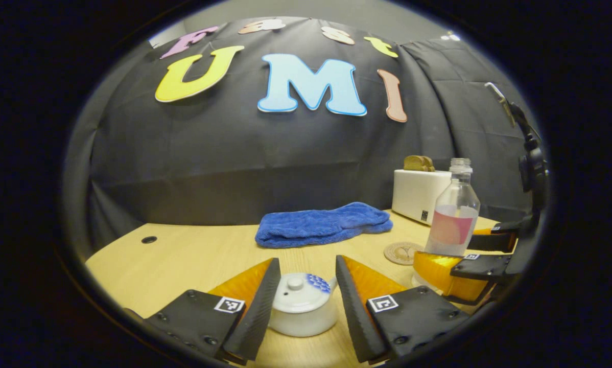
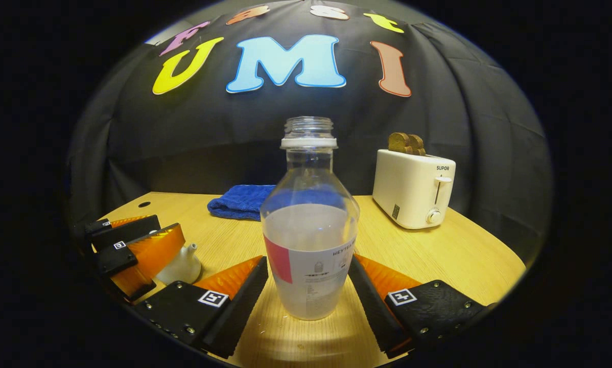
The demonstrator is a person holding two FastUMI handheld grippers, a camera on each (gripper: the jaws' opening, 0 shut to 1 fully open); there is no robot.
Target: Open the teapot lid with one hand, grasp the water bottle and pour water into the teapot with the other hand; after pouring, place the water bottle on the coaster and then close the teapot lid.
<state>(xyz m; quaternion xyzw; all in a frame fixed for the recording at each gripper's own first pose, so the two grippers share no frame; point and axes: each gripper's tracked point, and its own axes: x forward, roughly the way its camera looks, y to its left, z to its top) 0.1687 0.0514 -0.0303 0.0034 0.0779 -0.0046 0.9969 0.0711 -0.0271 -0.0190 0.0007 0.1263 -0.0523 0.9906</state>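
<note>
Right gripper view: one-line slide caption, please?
Open right gripper straddles the uncapped water bottle standing on the table.

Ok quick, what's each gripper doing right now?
Left gripper: open, fingers on either side of the teapot, lid on.
Right gripper: open around the water bottle, not squeezing.

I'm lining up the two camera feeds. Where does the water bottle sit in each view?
Left gripper view: water bottle stands at right, beside the coaster, in front of the toaster.
Right gripper view: it stands at centre, between the right gripper fingers.
Shared landmark: the blue towel behind it.
</note>
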